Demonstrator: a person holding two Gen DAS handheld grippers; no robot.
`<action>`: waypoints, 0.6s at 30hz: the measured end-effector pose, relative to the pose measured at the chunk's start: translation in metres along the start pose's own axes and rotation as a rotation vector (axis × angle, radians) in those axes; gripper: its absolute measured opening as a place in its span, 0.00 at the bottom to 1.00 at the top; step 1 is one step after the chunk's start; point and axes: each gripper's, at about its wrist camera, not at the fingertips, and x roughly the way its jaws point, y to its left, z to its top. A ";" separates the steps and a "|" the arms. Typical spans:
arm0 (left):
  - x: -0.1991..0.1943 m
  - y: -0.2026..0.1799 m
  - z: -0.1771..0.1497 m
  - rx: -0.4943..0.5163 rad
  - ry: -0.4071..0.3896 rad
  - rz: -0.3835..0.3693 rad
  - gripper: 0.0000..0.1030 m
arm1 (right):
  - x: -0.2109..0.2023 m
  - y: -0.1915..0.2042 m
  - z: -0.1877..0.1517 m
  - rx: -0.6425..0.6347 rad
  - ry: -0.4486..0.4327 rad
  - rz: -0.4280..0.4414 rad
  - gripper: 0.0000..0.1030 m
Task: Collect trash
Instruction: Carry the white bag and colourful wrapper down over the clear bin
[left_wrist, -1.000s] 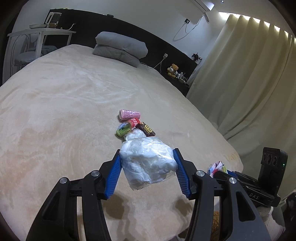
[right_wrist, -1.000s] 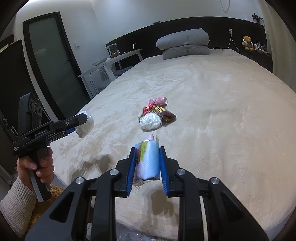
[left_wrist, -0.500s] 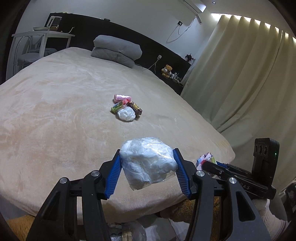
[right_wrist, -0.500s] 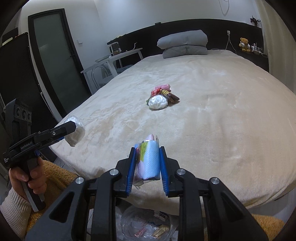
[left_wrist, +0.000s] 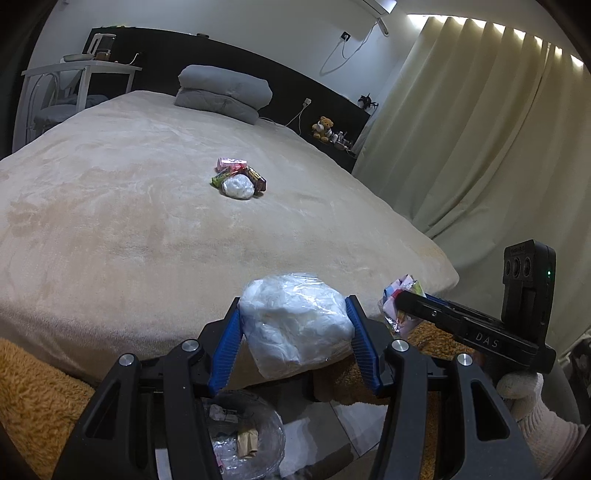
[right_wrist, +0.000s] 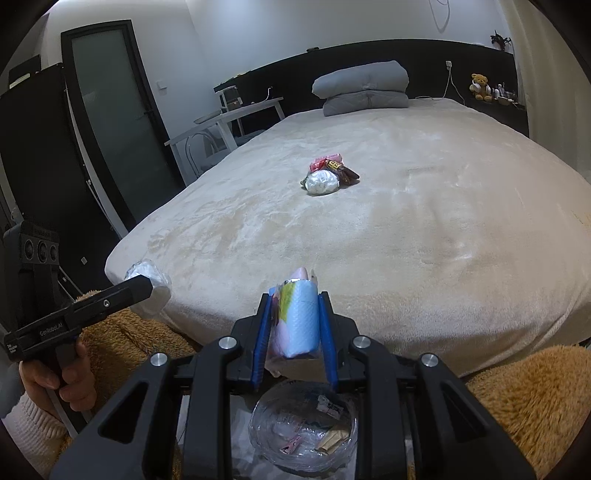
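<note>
My left gripper (left_wrist: 293, 325) is shut on a white crumpled plastic bag (left_wrist: 295, 321), held past the foot edge of the bed. My right gripper (right_wrist: 295, 325) is shut on a pale blue and pink wrapper (right_wrist: 297, 321). Below both stands a clear plastic bin (right_wrist: 303, 432) with scraps of trash in it; it also shows in the left wrist view (left_wrist: 243, 435). A small pile of trash remains mid-bed: a white bag (right_wrist: 322, 182), a red wrapper and a brown wrapper (left_wrist: 255, 176). Each gripper shows in the other's view, the right (left_wrist: 399, 306) and the left (right_wrist: 147, 286).
The beige bed (left_wrist: 129, 221) fills the view, with grey pillows (left_wrist: 221, 92) at the head. A brown fuzzy rug (right_wrist: 517, 398) lies at the foot. Curtains (left_wrist: 480, 147) hang on the right. A white table and chair (right_wrist: 218, 125) and a dark door (right_wrist: 118, 118) stand on the left.
Both grippers have pulled back from the trash pile, past the foot of the bed, with their loads. The clear bin has come into view below them.
</note>
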 end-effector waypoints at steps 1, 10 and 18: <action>-0.001 -0.001 -0.002 0.001 0.002 0.001 0.52 | -0.002 0.002 -0.003 -0.001 0.001 0.000 0.25; 0.003 -0.009 -0.030 0.010 0.076 0.008 0.52 | -0.005 0.012 -0.029 0.007 0.034 0.003 0.26; 0.016 -0.004 -0.048 -0.005 0.146 0.046 0.52 | 0.020 0.010 -0.037 0.008 0.131 -0.007 0.26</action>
